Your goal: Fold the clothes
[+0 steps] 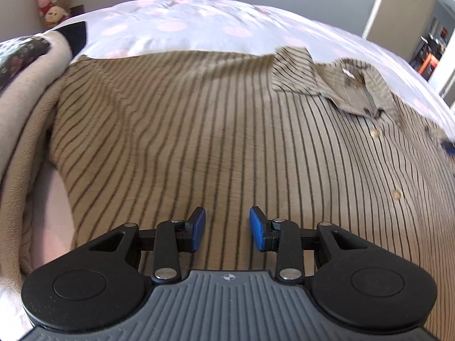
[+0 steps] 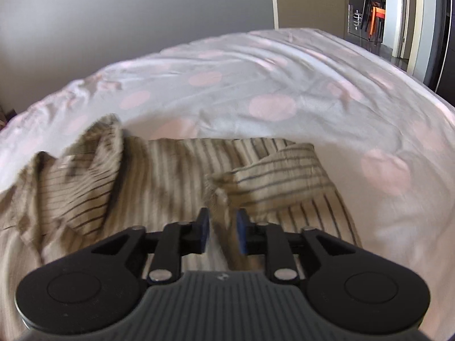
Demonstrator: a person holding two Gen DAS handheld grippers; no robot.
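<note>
One bed, covered by a pale sheet with pink dots; grey walls behind. Striped tan shirt, crinkled and buttoned, spread at its near edge. Left gripper parted, empty; right gripper parted astride a fold.

Beyond the striped shirt, the dotted bedsheet is lying open for you; a heaped beige blanket is crowding your left, the shirt's raised collar your right.

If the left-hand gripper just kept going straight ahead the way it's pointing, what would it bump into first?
Most likely the striped shirt lying spread on the bed: the left gripper points down at its flat front, jaws apart with nothing between them. How far off the cloth is, the picture doesn't show.
</note>
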